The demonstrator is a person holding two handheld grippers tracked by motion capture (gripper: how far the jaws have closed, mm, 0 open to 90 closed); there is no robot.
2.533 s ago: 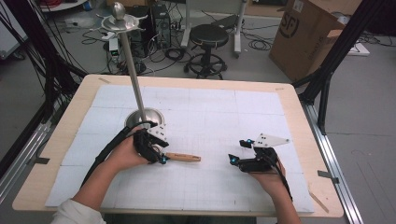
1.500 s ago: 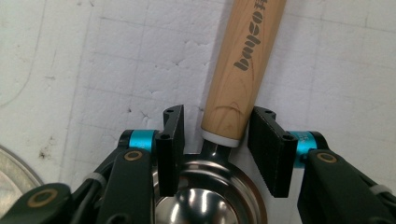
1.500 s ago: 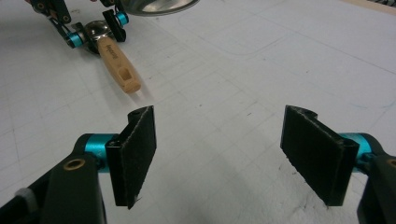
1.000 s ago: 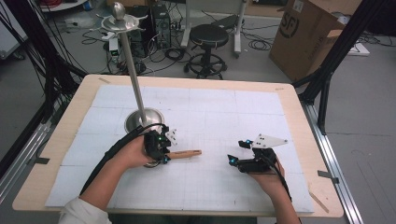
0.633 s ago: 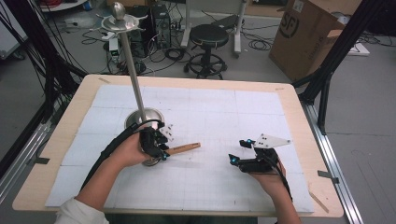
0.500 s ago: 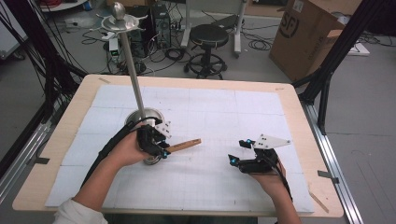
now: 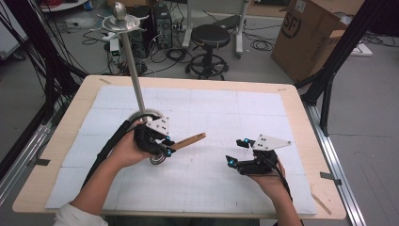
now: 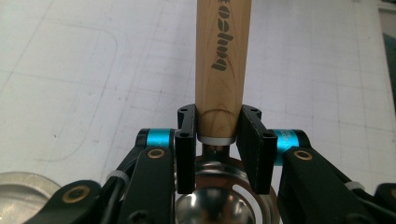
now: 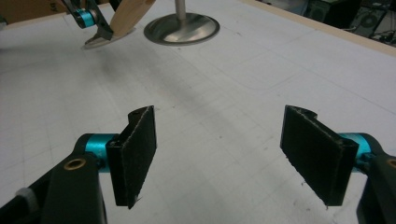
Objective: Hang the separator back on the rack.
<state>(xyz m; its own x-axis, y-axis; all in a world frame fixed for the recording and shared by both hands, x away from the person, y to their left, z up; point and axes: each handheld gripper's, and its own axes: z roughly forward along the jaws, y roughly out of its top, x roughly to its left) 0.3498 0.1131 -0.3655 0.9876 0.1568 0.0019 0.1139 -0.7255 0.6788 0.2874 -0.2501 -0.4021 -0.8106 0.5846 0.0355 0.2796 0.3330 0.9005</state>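
Over on the left side of the table [image 7: 301, 113], the tall metal stand [image 7: 133, 80] rises from its round base [image 7: 149, 116], just beyond the person's left hand [image 7: 126, 149]. That hand has the left gripper [image 7: 165, 145] clamped on a wooden-handled utensil [image 7: 188, 141], and the handle angles up and to the right, its free end lifted off the white gridded mat [image 7: 211, 113]. Below the gripper, a shiny metal head [image 7: 158, 159] sits low against the mat.

From the left gripper view, the grip is clear: the two black pads [image 8: 186, 140] press either side of the wooden handle [image 8: 222, 65] right at its lower end, where a pale ring meets the metal neck. The handle runs straight up and away from the jaws, with dark lettering printed along it, and the polished bowl [image 8: 212, 207] shines beneath, close to the camera.

Moving right, there's open mat between the two hands. The right gripper [image 7: 235, 151] rests low over the mat, well apart from the utensil, cradled in the right hand [image 7: 268, 175]. Its jaws stand wide, nothing between them; the right gripper view shows both pads [image 9: 135, 154] spread over bare mat, with the wooden handle [image 9: 128, 16] and the stand's base [image 9: 182, 28] far off ahead.
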